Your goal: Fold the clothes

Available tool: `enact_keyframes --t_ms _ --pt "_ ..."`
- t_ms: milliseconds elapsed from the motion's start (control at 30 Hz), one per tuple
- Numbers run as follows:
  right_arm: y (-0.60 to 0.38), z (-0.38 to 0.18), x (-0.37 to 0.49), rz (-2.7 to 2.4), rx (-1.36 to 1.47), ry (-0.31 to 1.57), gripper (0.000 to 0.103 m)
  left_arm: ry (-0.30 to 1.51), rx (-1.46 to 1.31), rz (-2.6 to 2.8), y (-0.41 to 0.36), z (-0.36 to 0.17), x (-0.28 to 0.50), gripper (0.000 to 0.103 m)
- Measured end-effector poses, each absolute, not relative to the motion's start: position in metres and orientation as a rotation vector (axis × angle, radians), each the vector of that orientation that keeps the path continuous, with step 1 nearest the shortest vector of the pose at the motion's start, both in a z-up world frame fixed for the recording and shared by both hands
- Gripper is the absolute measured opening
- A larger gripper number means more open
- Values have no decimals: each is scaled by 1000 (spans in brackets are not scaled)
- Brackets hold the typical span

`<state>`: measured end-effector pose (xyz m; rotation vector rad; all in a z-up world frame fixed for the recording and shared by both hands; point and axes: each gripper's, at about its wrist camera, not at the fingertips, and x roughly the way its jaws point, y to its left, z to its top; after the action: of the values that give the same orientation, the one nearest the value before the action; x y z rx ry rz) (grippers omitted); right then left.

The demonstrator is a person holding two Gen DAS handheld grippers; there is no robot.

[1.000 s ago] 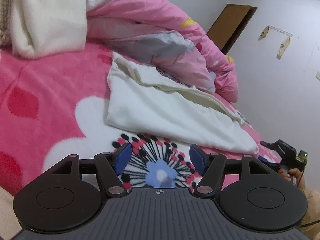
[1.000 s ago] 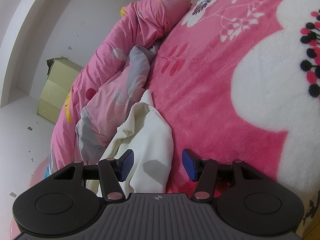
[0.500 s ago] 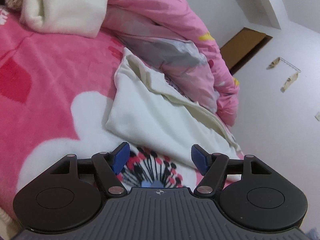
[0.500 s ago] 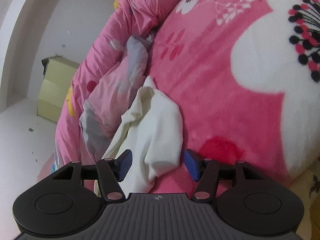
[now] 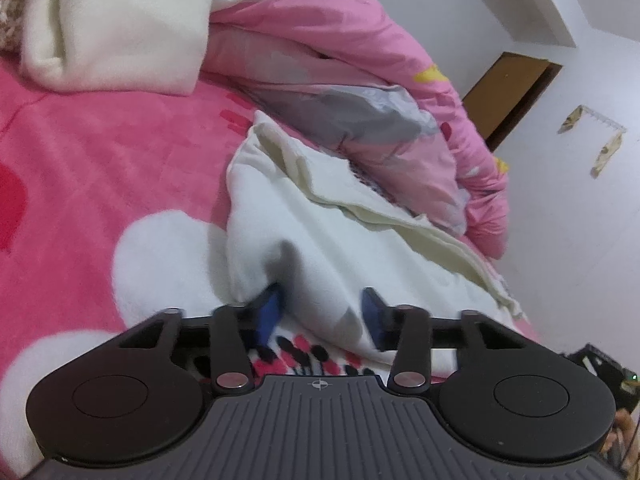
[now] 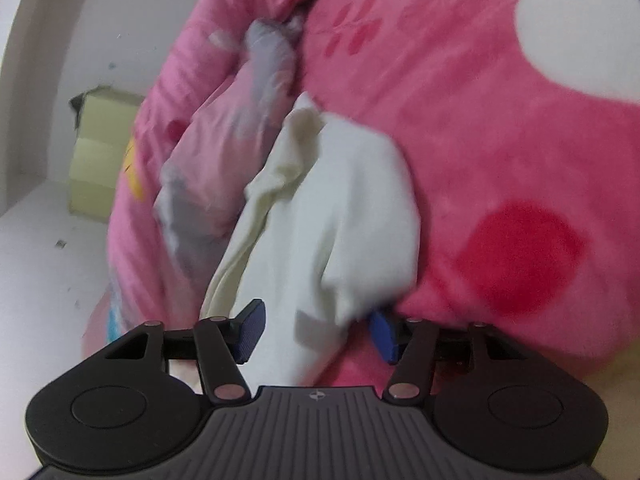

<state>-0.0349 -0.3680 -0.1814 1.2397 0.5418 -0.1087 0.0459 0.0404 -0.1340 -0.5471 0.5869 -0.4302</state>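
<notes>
A white garment (image 5: 360,240) lies folded lengthwise on the pink flowered blanket (image 5: 100,168). My left gripper (image 5: 320,316) is at the garment's near edge. Its jaws are closing, and the cloth bunches up between the blue pads (image 5: 269,312), which press into it. In the right wrist view the same white garment (image 6: 344,200) runs away from my right gripper (image 6: 316,334). That gripper stands open around the near end of the cloth, which lies loose between its blue pads (image 6: 250,330) and drapes over the right one.
A rumpled pink and grey duvet (image 5: 360,92) lies along the far side of the garment. A cream blanket (image 5: 116,24) is heaped at the back left. A yellow cabinet (image 6: 100,160) and a brown door (image 5: 508,92) stand by the white walls beyond the bed.
My left gripper slid forward over the flower print onto the garment's edge and its jaws narrowed on the cloth. My right gripper moved in until the garment's end lay between its pads.
</notes>
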Motion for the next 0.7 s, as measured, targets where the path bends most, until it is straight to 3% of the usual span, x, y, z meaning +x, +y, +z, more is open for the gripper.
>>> enact_keyframes --t_ms 100,167,200,233,300,700 --pt "-372 -180 -18 -134 1196 516 54 593 -537 -417 39 -135 50 10" --pt "-372 -182 -11 -149 1168 511 47 584 -527 -421 38 -133 49 6" --pt "-371 -181 -9 -154 1156 506 30 576 -517 -421 37 -131 48 5" --pt "-370 -179 -11 -152 1140 494 20 563 -507 -418 37 -128 45 5" --pt "-368 -173 -14 -148 1108 472 14 530 -500 -419 37 -122 39 5" --pt "-358 -128 -70 -67 1017 403 8 473 -490 -481 56 -96 0 1"
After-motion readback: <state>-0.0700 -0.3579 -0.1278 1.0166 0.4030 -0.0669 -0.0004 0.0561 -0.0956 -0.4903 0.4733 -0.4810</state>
